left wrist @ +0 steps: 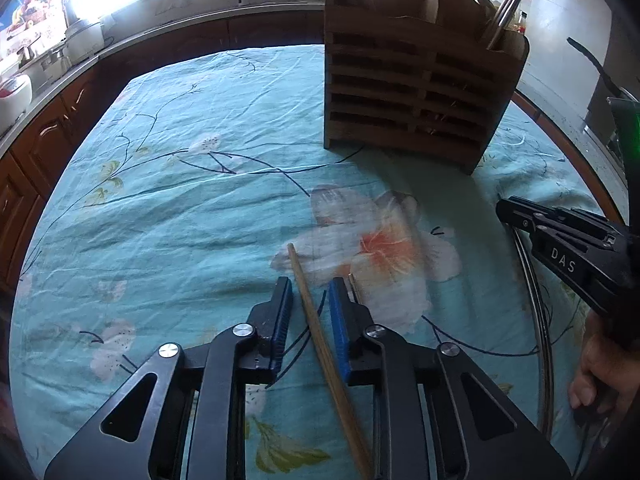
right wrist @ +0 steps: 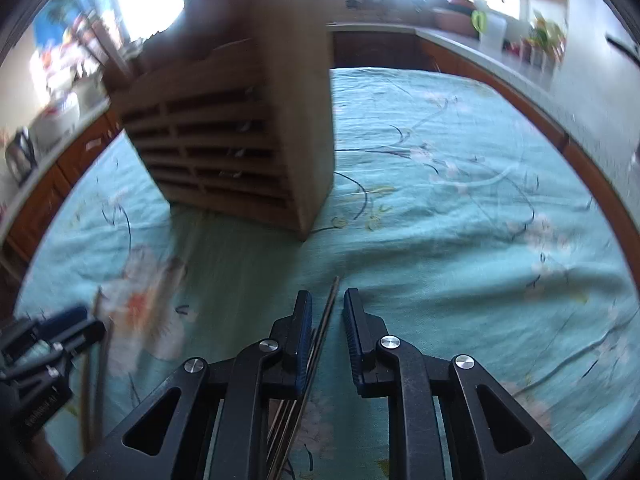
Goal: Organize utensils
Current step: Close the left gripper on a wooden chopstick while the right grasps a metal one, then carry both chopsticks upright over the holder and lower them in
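A slatted wooden utensil holder (left wrist: 416,92) stands on the floral teal cloth, with metal chopsticks (left wrist: 510,4) in its right compartment; it also shows blurred in the right wrist view (right wrist: 240,140). My left gripper (left wrist: 312,292) is open, with a wooden chopstick (left wrist: 320,332) lying slantwise between its fingers; a second thin stick (left wrist: 355,286) lies just right of the right finger. My right gripper (right wrist: 326,308) is open around several thin dark metal chopsticks (right wrist: 316,356) that lean against its left pad. It shows at the right of the left wrist view (left wrist: 560,236).
The teal cloth (left wrist: 180,220) covers a round table with a glass edge (left wrist: 540,320). Brown kitchen cabinets and a worktop (left wrist: 60,92) curve round the far side. The left gripper (right wrist: 52,340) shows at the lower left of the right wrist view.
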A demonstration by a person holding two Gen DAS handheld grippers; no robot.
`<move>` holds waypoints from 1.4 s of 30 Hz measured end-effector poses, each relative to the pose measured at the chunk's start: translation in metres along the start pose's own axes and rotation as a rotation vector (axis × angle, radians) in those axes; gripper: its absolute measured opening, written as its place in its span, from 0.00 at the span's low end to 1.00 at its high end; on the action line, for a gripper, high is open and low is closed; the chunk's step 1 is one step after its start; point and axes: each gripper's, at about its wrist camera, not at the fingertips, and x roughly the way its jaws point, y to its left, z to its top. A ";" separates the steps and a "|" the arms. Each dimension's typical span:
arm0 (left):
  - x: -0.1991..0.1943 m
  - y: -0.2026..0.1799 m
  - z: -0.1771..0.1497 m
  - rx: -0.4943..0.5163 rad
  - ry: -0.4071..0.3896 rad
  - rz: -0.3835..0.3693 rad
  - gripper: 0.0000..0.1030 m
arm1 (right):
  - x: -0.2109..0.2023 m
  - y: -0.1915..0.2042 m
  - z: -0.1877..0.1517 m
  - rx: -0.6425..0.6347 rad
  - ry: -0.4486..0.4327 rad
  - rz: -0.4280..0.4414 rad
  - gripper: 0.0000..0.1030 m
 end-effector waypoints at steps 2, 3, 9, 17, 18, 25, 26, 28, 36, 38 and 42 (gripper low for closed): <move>0.000 -0.001 0.000 0.005 -0.001 -0.012 0.08 | 0.001 0.001 0.000 -0.009 -0.001 0.008 0.08; -0.001 -0.001 0.000 0.004 -0.001 -0.015 0.07 | 0.001 -0.002 0.000 0.001 -0.001 0.021 0.07; -0.007 0.009 0.001 -0.059 0.017 -0.084 0.05 | -0.010 -0.030 -0.003 0.168 -0.009 0.158 0.04; -0.053 0.016 0.005 -0.098 -0.065 -0.159 0.05 | -0.070 -0.048 -0.003 0.242 -0.128 0.250 0.04; -0.061 0.016 0.006 -0.103 -0.077 -0.171 0.05 | -0.078 -0.049 -0.002 0.239 -0.144 0.254 0.04; -0.109 0.023 0.013 -0.131 -0.164 -0.229 0.05 | -0.125 -0.042 0.005 0.227 -0.243 0.288 0.04; -0.116 0.023 0.014 -0.131 -0.179 -0.233 0.05 | -0.131 -0.044 0.005 0.230 -0.257 0.293 0.04; -0.131 0.025 0.015 -0.132 -0.209 -0.240 0.05 | -0.144 -0.044 0.004 0.231 -0.283 0.301 0.04; -0.171 0.031 0.024 -0.135 -0.305 -0.258 0.05 | -0.186 -0.049 0.010 0.223 -0.386 0.311 0.04; -0.176 0.032 0.026 -0.137 -0.318 -0.260 0.05 | -0.192 -0.050 0.012 0.222 -0.405 0.312 0.04; -0.184 0.032 0.030 -0.139 -0.341 -0.264 0.05 | -0.201 -0.051 0.018 0.219 -0.432 0.316 0.04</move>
